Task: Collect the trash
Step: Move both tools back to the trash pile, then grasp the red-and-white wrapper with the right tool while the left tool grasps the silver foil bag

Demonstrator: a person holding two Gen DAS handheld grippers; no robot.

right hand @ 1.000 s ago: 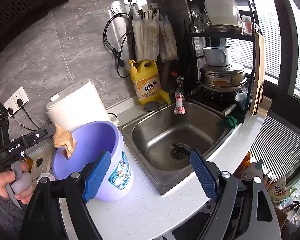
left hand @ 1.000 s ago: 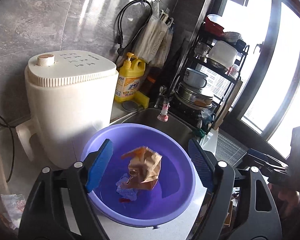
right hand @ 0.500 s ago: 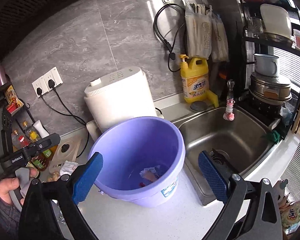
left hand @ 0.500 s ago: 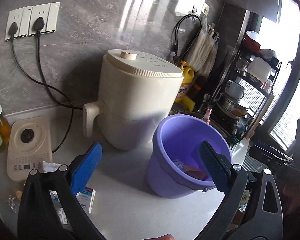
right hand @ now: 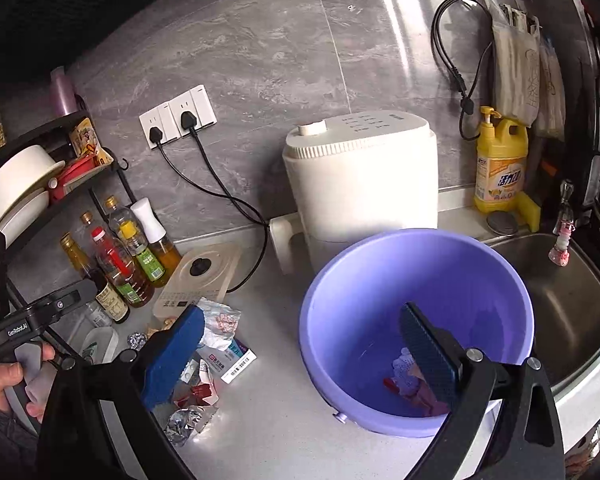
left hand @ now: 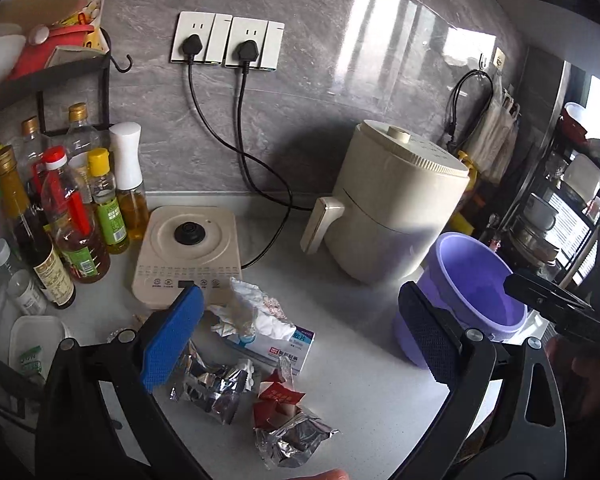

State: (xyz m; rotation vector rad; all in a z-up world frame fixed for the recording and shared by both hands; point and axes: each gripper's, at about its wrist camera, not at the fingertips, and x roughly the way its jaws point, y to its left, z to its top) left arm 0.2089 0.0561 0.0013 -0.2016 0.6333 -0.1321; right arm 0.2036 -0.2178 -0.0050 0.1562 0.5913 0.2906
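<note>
The trash lies in a loose heap at the lower centre of my left wrist view: a crumpled foil wrapper, a red packet with another foil scrap just below it, a white and blue medicine box and a crumpled tissue resting on the box. All of it sits on the grey surface. My left hand-held gripper hangs above this heap with its jaws wide apart and nothing between them.

To the right of the heap stands the purple bucket, filling the lower right of my right wrist view, with a few pink and red scraps at its bottom. My right hand-held gripper is also spread wide and empty, 1 finger over the heap and the other over the bucket's mouth.

Behind the bucket stands a cream appliance. A flat cream base lies just behind the heap, and oil bottles crowd the left side of the left wrist view. The steel sink lies at the right edge.
</note>
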